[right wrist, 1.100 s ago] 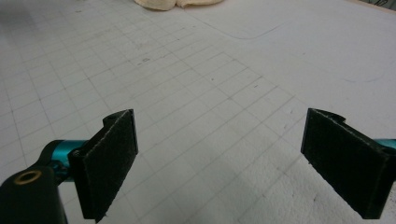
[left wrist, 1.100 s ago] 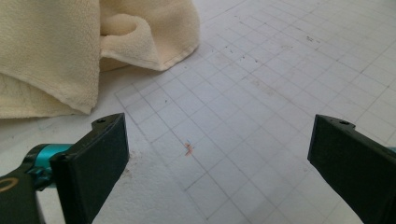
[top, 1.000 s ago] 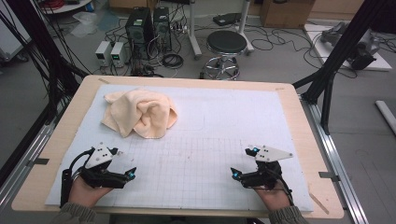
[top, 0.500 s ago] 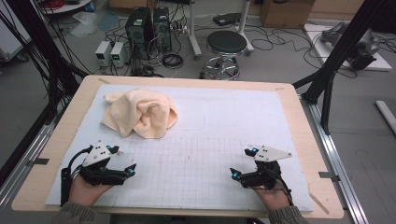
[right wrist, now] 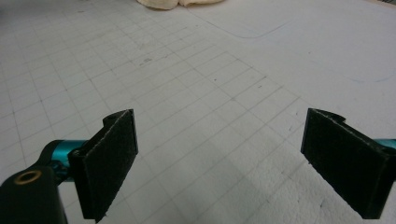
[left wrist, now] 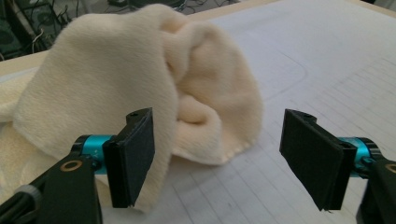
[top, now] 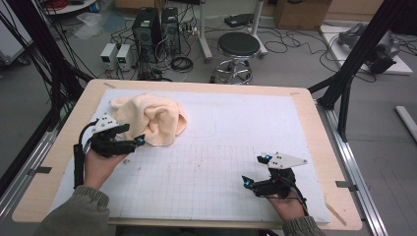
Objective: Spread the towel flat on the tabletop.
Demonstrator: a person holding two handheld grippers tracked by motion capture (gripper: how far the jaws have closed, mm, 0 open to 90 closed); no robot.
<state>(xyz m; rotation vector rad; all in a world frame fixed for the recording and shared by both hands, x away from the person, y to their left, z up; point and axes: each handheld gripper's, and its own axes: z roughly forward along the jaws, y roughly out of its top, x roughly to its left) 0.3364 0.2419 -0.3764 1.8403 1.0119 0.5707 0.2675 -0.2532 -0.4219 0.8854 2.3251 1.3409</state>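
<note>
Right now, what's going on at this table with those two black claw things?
A person holds a two-jaw gripper in each hand. The left gripper has moved up to the crumpled cream towel; its jaws have just been closing, but nothing is gripped yet. The right gripper waits open over the white gridded mat.

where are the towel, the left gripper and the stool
towel (top: pixel 150 118): high view, middle of its crumpled heap
left gripper (top: pixel 136 133): high view, between its fingertips
stool (top: pixel 238 45): high view, round black seat
</note>
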